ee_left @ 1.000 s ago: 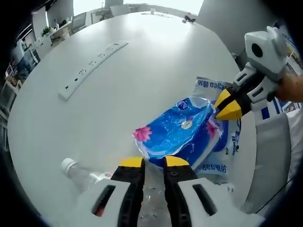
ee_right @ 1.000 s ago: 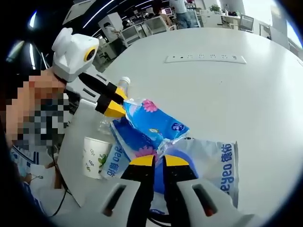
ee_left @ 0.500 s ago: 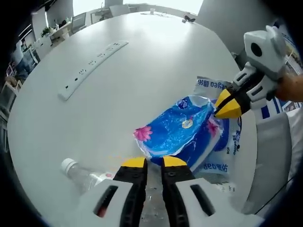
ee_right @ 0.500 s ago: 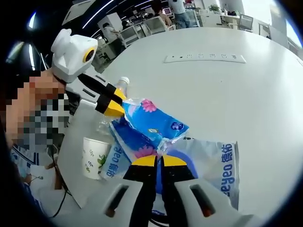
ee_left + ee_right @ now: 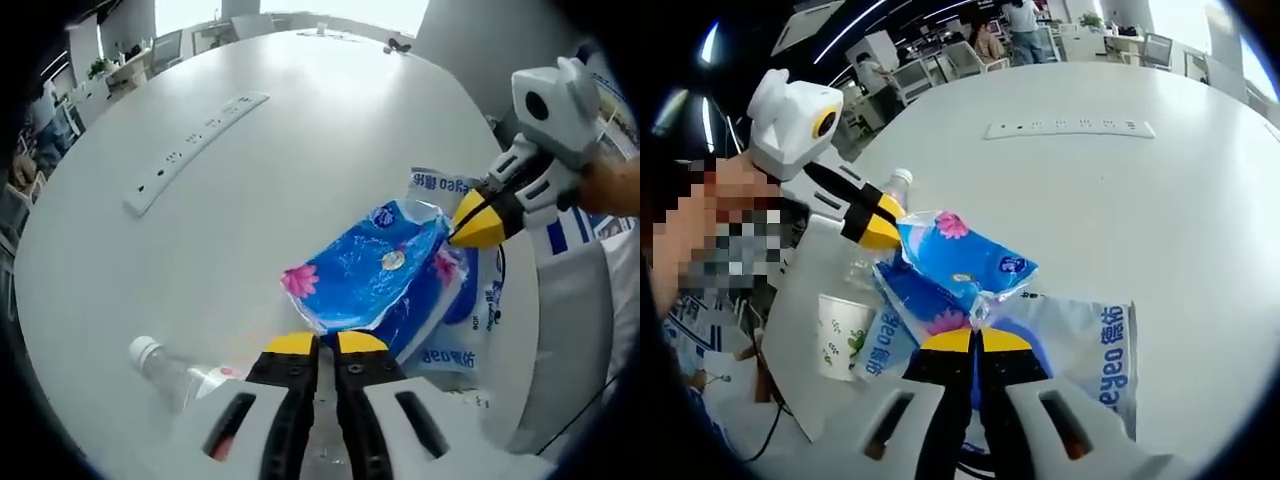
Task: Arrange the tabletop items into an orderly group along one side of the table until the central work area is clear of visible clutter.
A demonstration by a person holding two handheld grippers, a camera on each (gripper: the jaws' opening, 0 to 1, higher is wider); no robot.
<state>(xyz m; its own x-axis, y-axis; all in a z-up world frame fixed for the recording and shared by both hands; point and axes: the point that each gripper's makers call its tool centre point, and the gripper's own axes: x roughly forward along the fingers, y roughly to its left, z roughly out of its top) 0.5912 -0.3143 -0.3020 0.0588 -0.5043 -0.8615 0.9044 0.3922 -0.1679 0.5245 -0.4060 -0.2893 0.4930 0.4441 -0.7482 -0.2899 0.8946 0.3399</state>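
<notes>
White round table point(image 5: 300, 130) bearing a flat "eyeo"-lettered bag point(image 5: 1095, 365), atop it a blue flowered tissue pack point(image 5: 965, 262) pinched closed-jawed at opposite ends by left gripper point(image 5: 318, 345) and right gripper point(image 5: 978, 340), low near table edge.

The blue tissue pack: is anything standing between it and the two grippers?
Nothing visible does. Both grippers already hold the blue tissue pack: the left gripper is shut on its near edge and the right gripper on the opposite edge, above a second pack on the table.
</notes>
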